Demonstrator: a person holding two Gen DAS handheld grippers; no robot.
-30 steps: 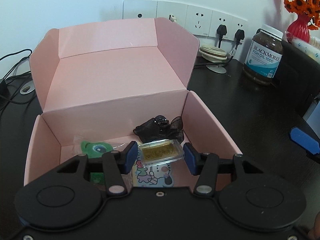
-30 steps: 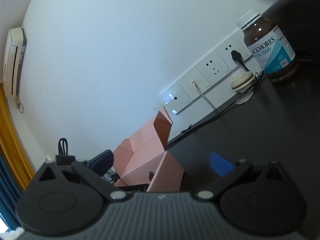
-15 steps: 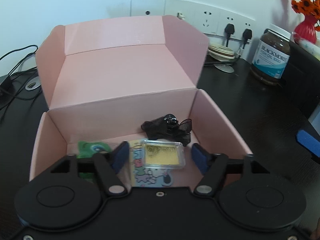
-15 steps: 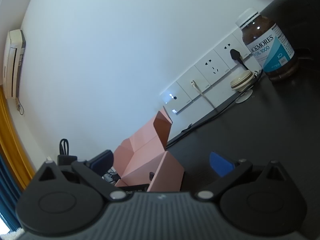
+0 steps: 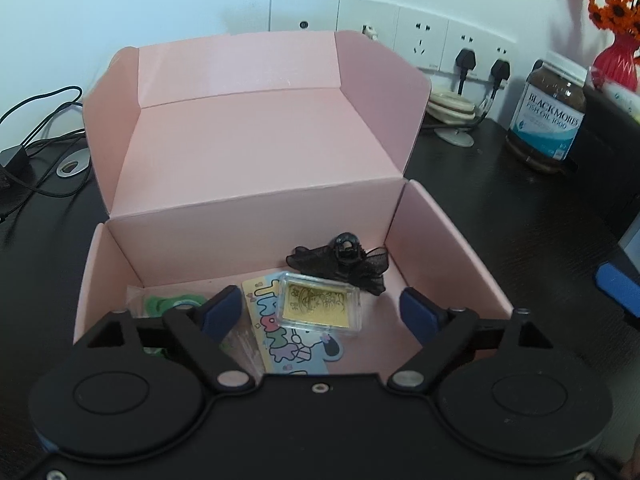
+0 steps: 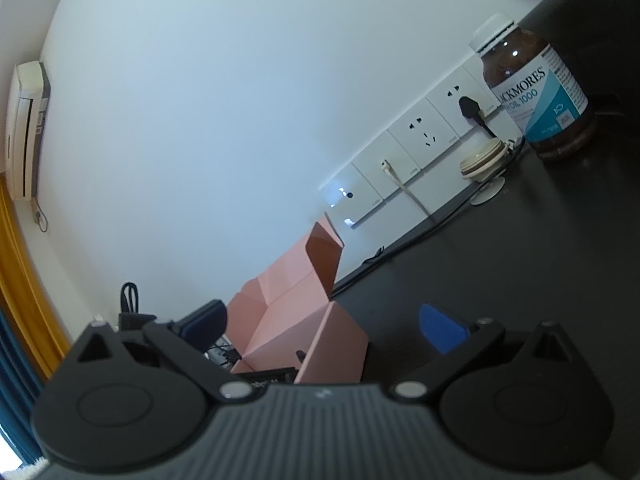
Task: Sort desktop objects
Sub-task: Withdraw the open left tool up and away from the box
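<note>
Pink cardboard box (image 5: 256, 168) — centre of the left wrist view, lid flaps raised, standing on a dark desk (image 5: 520, 216). Contents, along the lower middle of the frame: clear case with a gold insert (image 5: 320, 308), lying on top of a cartoon sticker card (image 5: 280, 328); black bow hair clip (image 5: 344, 264), just above and right of the case, near the box's right wall; green item in clear wrap (image 5: 160, 304), lower left, partly hidden by the tool. Left gripper (image 5: 320, 312) — lower centre, blue pads spread wide on either side of the case, touching nothing. Right gripper (image 6: 324, 324) — lower centre of the right wrist view, also spread, nothing between its pads, the box (image 6: 304, 320) seen side-on beyond it. Background, upper right of both views: brown supplement bottle (image 5: 546, 116), white wall sockets (image 5: 420, 40) with two black plugs, red vase of orange flowers (image 5: 616, 60).
</note>
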